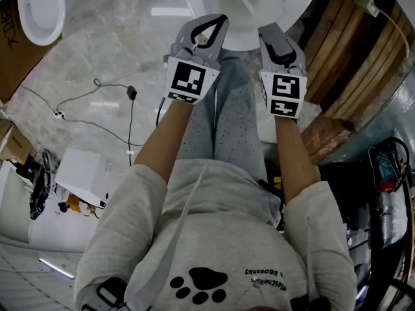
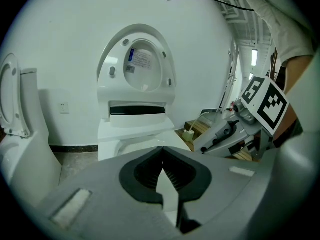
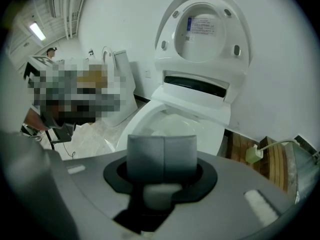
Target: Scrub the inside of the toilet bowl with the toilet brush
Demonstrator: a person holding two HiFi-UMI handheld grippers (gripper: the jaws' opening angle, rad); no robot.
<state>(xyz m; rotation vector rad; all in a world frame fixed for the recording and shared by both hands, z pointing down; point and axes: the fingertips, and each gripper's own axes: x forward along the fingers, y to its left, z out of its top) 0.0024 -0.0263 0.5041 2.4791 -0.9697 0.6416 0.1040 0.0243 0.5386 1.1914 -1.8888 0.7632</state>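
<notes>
Just ahead of both pairs of fingertips: toilet bowl [image 1: 243, 36], white, open, lid [image 3: 205, 26] raised upright behind it. Left gripper [image 2: 161, 151] fingers pinched together at tips, nothing between them. Right gripper [image 3: 162, 156] fingers pressed flat together, nothing between them either. Grippers side by side, near each other, neither touching bowl rim. Second toilet [image 1: 39, 8] well off to outer side of left fingers. Wooden pallet [image 1: 343, 50] to outer side of right fingers, white plug [image 3: 254, 154] lying on it.
</notes>
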